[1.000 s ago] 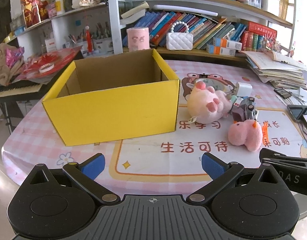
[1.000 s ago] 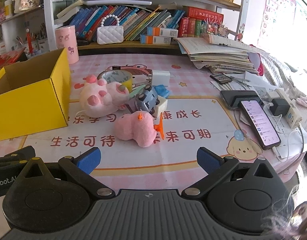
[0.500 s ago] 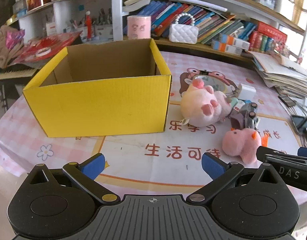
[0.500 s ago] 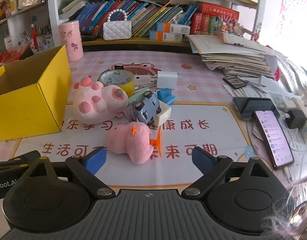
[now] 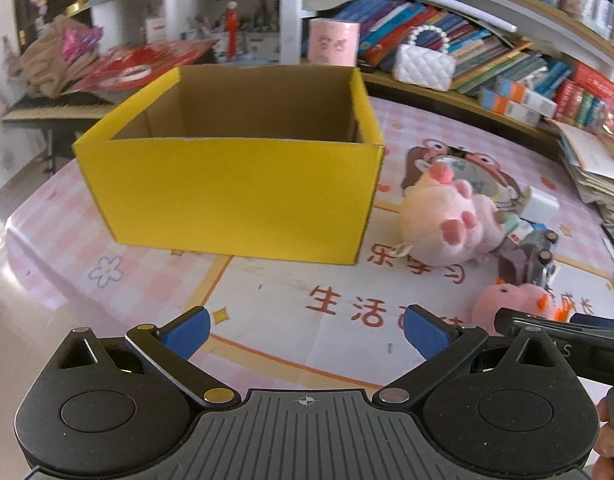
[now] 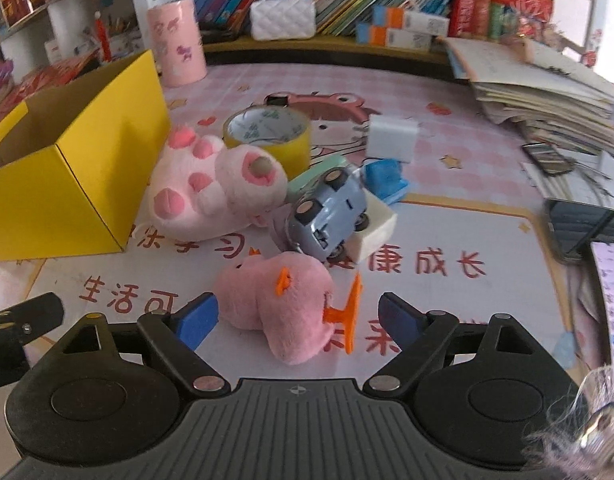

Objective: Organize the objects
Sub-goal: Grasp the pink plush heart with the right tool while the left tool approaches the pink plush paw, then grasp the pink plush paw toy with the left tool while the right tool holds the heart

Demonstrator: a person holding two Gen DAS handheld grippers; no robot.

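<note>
— Closer now: the right gripper [image 6: 297,324] has come down until the small pink plush chick with orange feet [image 6: 283,304] lies between its wide-spread blue pads [image 6: 197,320], not yet pinched.

— And the left gripper [image 5: 305,334]?

— Equally wide, holding nothing. Ahead of it stands the open yellow cardboard box [image 5: 235,204]; ahead and right, the big pink plush paw [image 5: 447,224], then the grey-blue toy car [image 6: 331,216].

The pink-clothed table [image 6: 447,92] carries a yellow box [image 5: 235,196], plush toys [image 6: 211,188] and tape [image 6: 267,130].
</note>
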